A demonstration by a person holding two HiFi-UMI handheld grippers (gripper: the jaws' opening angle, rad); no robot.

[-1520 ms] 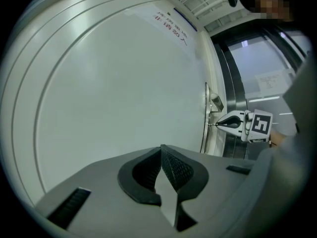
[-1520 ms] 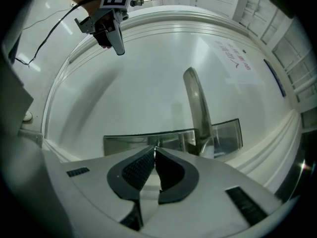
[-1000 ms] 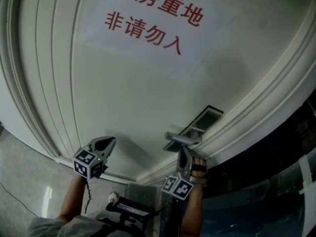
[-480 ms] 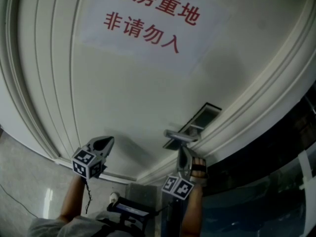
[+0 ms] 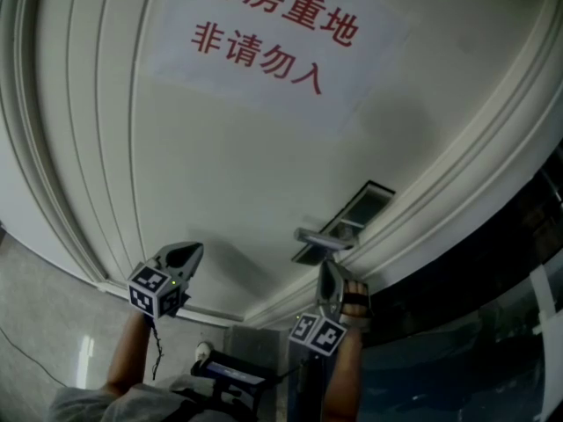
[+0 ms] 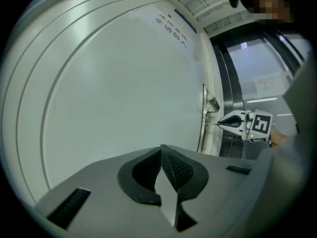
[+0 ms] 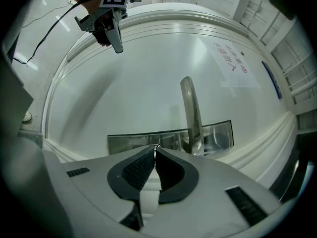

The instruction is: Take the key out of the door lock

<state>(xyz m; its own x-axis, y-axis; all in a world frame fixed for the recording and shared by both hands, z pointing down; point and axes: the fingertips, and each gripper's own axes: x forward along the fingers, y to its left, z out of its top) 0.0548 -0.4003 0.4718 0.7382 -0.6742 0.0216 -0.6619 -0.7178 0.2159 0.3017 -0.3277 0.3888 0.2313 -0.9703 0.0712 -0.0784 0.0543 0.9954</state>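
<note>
You are facing a big white door [image 5: 229,165] with a white paper sign [image 5: 273,42] stuck high on it, with red writing on the sign. Your right gripper [image 7: 155,149] is squeezed tight, and its two black pads pinch the small thin metal key [image 6: 217,124] right at their tips. The key sits in the shiny metal lock plate [image 7: 148,139] at the edge of the door, so it is not out yet. In the left gripper view the key looks like a thin line that goes from the tips of the right gripper straight into the plate. The long silver lever handle [image 7: 190,113] sticks out of the same plate, just beside the key, and in the head view it is just above your right gripper. Your left gripper [image 6: 160,150] is squeezed closed too, with its pad tips touching and nothing between them. It is held out by the plain part of the door, well apart from the lock.
</note>
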